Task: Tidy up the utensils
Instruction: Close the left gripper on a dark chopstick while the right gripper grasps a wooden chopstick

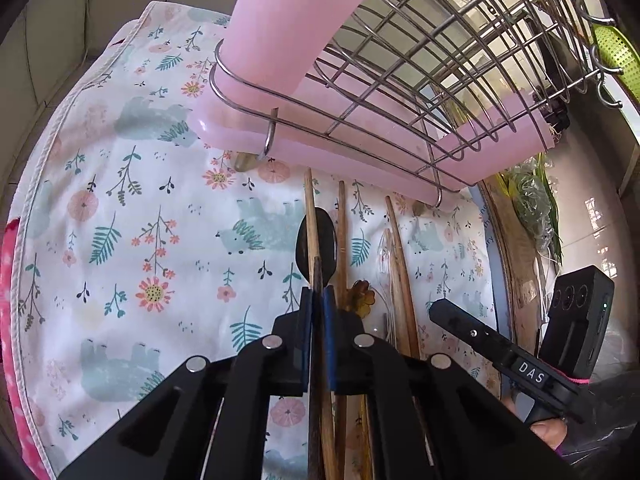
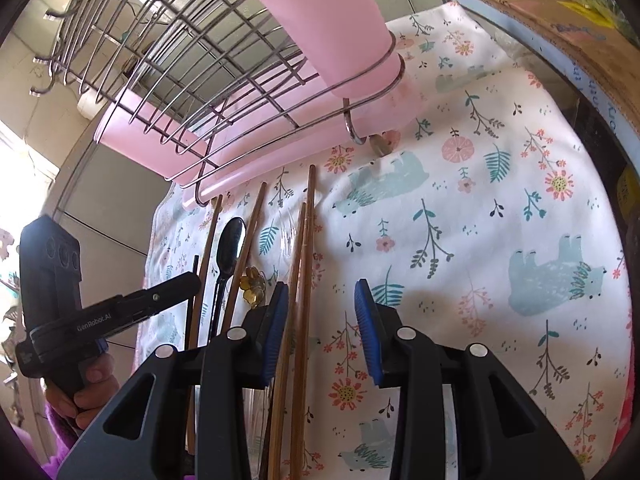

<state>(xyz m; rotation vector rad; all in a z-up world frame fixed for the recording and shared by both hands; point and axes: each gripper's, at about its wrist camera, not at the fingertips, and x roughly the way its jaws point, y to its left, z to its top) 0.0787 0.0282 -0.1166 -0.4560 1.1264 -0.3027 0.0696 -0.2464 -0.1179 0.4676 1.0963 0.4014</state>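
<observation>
Several wooden chopsticks and a black spoon lie side by side on a floral cloth. My left gripper is shut on a dark chopstick above the spoon. My right gripper is open and empty over the cloth, its left pad beside two wooden chopsticks. The spoon and a small gold flower-shaped utensil end lie left of it. The left gripper also shows in the right wrist view, and the right gripper shows in the left wrist view.
A wire rack on a pink tray stands at the cloth's far edge, with a pink cup in its ring holder. A cardboard box with greens sits beside the cloth. A green strainer hangs from the rack.
</observation>
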